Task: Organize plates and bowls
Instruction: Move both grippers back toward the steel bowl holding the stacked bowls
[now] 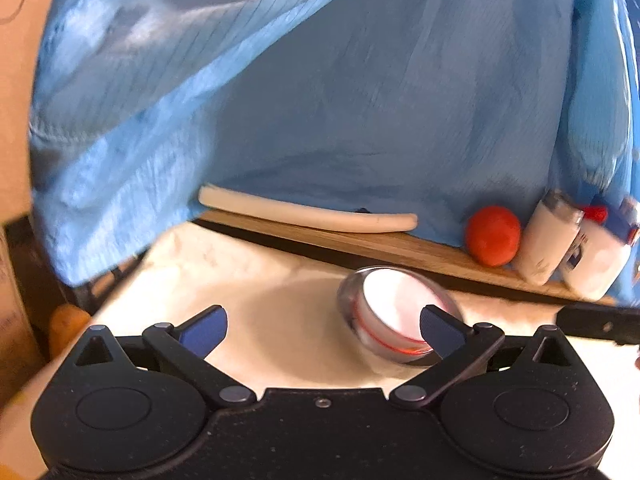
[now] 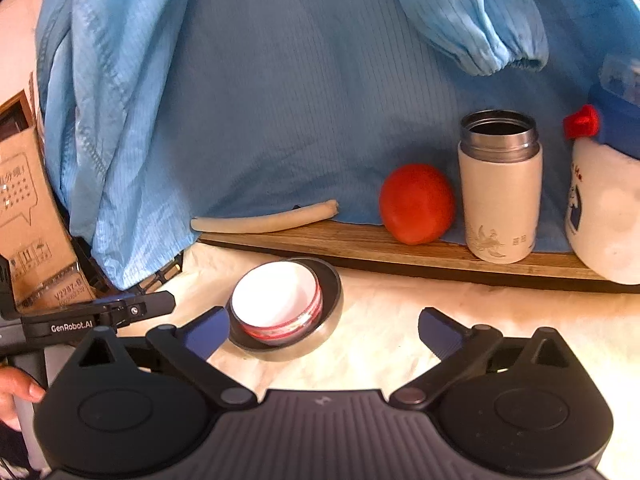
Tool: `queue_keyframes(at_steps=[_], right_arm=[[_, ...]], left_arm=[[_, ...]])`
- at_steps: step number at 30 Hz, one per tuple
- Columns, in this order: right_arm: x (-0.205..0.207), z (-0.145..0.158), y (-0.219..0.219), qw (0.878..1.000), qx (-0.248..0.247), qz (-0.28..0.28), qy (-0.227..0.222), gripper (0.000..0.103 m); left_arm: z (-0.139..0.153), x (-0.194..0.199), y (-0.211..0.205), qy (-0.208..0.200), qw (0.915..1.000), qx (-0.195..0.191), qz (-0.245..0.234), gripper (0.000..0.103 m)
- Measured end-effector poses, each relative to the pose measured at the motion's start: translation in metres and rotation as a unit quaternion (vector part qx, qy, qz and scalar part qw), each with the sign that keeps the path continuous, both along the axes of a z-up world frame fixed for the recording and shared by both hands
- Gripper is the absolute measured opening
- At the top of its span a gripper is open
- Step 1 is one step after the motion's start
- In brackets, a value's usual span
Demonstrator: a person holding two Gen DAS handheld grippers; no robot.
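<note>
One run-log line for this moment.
left tongs: open, empty | right tongs: open, empty | white bowl: inside metal bowl

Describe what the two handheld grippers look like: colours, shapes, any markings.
Both the left gripper and the right gripper have matte black bodies with two round discs, black linkage arms on silver pivot pins, and dark blue ribbed finger pads. In the right wrist view, the left gripper's side reads "GenRobot.AI" in white.

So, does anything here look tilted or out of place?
Yes. The small white bowl with a red band sits tilted inside the dark metal-rimmed bowl, leaning toward one side instead of nesting flat. Nothing looks spilled or broken.
</note>
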State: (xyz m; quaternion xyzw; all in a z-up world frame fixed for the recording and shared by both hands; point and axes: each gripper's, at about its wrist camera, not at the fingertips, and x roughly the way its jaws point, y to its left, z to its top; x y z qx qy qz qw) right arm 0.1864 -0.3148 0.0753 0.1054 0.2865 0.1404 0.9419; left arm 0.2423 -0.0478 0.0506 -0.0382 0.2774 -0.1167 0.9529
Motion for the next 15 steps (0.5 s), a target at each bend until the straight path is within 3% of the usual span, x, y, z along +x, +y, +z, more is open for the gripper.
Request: queue_keyframes(at_steps=[3, 15], right_arm=[[-0.005, -0.003, -0.001, 1.0, -0.01, -0.005, -0.009, 0.103], [-0.009, -0.02, -0.013, 0.998, -0.051, -0.033, 0.014, 0.103]], left_arm=[[-0.003, 0.0, 0.002, -0.011, 0.9996, 0.024, 0.001, 0.102], [-0.015, 0.013, 0.015, 0.014, 0.9985, 0.05, 0.017, 0.102]])
